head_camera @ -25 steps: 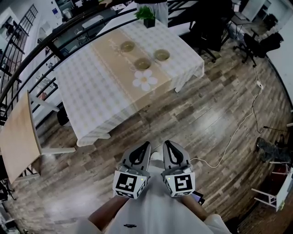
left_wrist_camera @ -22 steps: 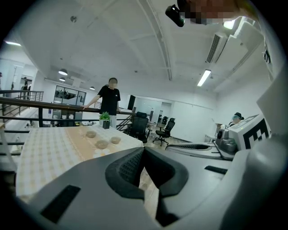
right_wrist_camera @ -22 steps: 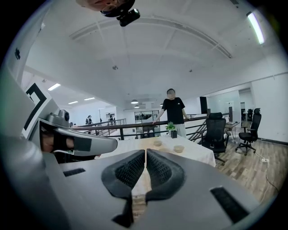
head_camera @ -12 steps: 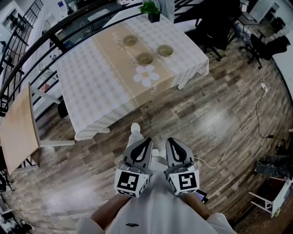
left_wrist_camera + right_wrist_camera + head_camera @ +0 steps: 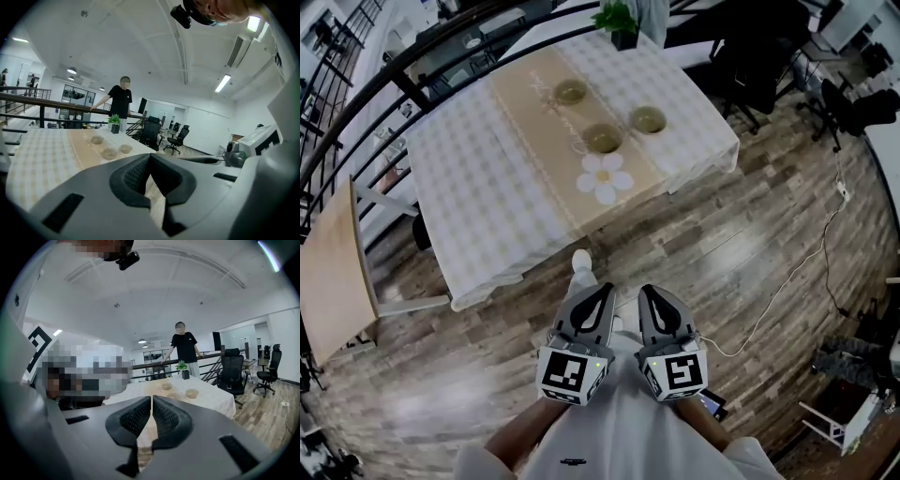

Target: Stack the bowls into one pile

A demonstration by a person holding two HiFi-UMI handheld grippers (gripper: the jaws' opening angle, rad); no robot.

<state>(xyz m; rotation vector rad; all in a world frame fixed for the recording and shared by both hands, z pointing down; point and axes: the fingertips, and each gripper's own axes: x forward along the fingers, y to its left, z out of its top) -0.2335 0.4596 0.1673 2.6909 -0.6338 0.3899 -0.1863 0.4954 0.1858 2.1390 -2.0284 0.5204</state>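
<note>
Three shallow greenish bowls stand apart on the beige runner of a checked-cloth table point(image 5: 497, 178): a far bowl point(image 5: 571, 92), a middle bowl point(image 5: 603, 139) and a right bowl point(image 5: 648, 120). They appear small in the left gripper view at far bowl point(image 5: 97, 140), middle bowl point(image 5: 109, 153), right bowl point(image 5: 125, 149), and in the right gripper view around the right bowl point(image 5: 191, 393). My left gripper point(image 5: 601, 290) and right gripper point(image 5: 646, 292) are held side by side close to the body, over the wooden floor, well short of the table. Both are shut and hold nothing.
A white flower-shaped mat point(image 5: 604, 178) lies on the runner near the table's front edge. A potted plant point(image 5: 623, 19) stands at the far end, where a person in black point(image 5: 184, 348) leans on the railing. A wooden panel point(image 5: 333, 281) stands at left; office chairs point(image 5: 741, 56) and a floor cable point(image 5: 787, 272) at right.
The table and bowls have drawn slightly nearer and shifted right in the head view. A shoe has come into view ahead of the grippers. Both grippers stay shut, side by side.
</note>
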